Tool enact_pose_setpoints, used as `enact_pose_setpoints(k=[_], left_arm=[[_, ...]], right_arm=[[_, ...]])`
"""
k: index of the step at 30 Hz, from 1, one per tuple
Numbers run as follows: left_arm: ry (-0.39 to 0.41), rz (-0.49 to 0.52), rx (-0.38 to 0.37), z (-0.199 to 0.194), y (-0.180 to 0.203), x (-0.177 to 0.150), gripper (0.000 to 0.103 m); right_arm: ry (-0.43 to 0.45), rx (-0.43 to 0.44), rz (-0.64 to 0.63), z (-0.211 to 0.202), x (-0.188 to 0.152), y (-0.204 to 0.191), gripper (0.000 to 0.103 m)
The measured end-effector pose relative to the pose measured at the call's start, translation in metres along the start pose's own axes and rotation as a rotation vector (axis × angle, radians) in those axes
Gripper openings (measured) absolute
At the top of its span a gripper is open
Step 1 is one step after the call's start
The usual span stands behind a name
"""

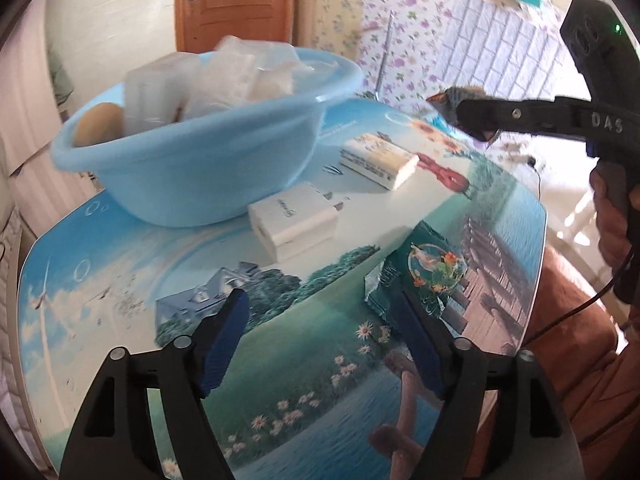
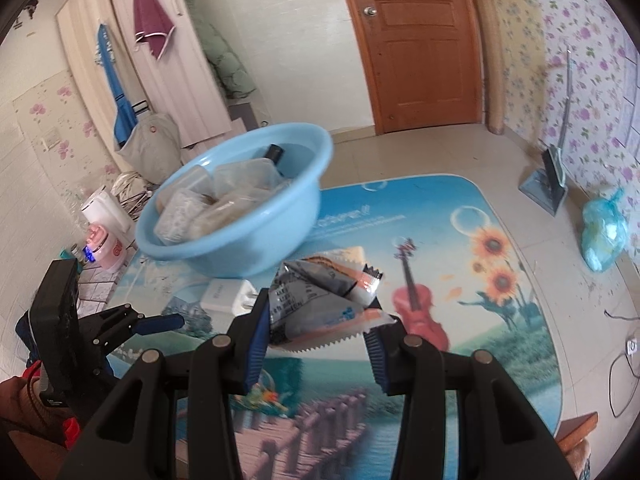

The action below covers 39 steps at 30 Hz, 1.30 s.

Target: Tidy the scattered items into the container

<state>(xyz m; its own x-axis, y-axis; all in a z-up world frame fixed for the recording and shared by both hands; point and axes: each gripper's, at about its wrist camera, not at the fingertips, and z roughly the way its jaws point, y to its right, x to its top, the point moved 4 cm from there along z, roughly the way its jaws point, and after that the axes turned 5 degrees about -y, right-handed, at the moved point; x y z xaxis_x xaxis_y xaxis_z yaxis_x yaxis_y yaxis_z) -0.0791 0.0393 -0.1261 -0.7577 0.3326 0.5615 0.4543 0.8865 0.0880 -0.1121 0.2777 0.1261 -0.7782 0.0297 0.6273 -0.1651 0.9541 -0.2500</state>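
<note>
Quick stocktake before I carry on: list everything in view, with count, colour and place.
Basin: one, light blue, far side of table, holding clear plastic boxes.
Charger plug: one, white, in front of basin.
Small box: one, white, right of basin.
Green packet: one, near table edge.
Snack packet: one, grey-orange, in right gripper.
Table: one, scenic print.
Door: one, brown, background.
Left gripper: open, empty.
Right gripper: shut on packet.

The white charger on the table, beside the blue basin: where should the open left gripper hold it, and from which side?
Judging from its pose, grip the white charger across its two broad flat faces, coming from above on the body end, away from the metal prongs. It lies flat on the table, and the left gripper is open nearby.
</note>
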Motion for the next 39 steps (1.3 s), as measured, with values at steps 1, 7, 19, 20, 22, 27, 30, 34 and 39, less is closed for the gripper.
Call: enact_pose_setpoints(k=[1,7,19,20,22,27,30,34,39], left_arm=[[-0.010,0.016,0.006,0.003,0.002,0.001,0.076],[-0.009,0.101,-0.037,0.002,0.024,0.005,0.077],[-0.051,0.188,-0.110,0.030,0.062,0.025,0.085],[-0.053,0.187,-0.133,0.030,0.063,0.026,0.085],[-0.058,0.199,-0.137,0.031,0.065,0.027,0.084],[-0.055,0.216,-0.110,0.026,0.065,0.028,0.047],[-0.056,0.203,-0.102,0.025,0.065,0.027,0.045],[-0.030,0.171,-0.082,0.014,0.061,0.027,0.045],[0.054,0.101,-0.082,-0.021,0.050,0.034,0.045]], right_arm=[[-0.001,-0.003,0.009,0.000,-0.001,0.004,0.042],[-0.001,-0.017,0.040,-0.003,-0.007,0.021,0.042],[-0.002,-0.026,0.065,-0.007,-0.014,0.036,0.042],[-0.001,-0.027,0.067,-0.007,-0.014,0.037,0.042],[-0.004,-0.028,0.072,-0.007,-0.015,0.039,0.042],[-0.009,-0.024,0.072,-0.005,-0.017,0.039,0.042],[-0.008,-0.020,0.067,-0.005,-0.017,0.037,0.042],[-0.007,-0.017,0.063,-0.006,-0.017,0.035,0.042],[-0.009,-0.012,0.049,-0.006,-0.016,0.028,0.042]])
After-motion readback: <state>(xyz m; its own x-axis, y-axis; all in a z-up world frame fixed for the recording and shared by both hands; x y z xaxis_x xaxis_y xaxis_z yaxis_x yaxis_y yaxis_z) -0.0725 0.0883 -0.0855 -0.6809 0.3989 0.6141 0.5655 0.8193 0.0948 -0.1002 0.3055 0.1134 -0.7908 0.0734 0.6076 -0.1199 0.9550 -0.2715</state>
